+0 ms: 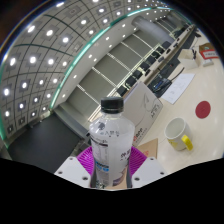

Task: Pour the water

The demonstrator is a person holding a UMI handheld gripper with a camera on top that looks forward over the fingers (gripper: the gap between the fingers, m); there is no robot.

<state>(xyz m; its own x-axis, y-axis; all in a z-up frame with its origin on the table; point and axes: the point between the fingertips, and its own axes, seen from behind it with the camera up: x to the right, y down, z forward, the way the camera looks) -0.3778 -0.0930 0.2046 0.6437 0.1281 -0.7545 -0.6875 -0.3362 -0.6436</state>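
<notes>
We see the claw [109,165] closed on a clear plastic water bottle [109,140] with a black cap, its purple pads [90,160] pressing both sides. The bottle stands upright (cap on) above the white table [185,110]. Beyond it to the right sit a yellow mug [178,134] and a red disc [204,107].

The gripper [110,160] clamps a capped water bottle [108,135] between its pads; a yellow mug [178,134] stands beside it on the table [150,110].

Clear capped water bottle [109,140] upright, yellow mug [179,134] nearby
</notes>
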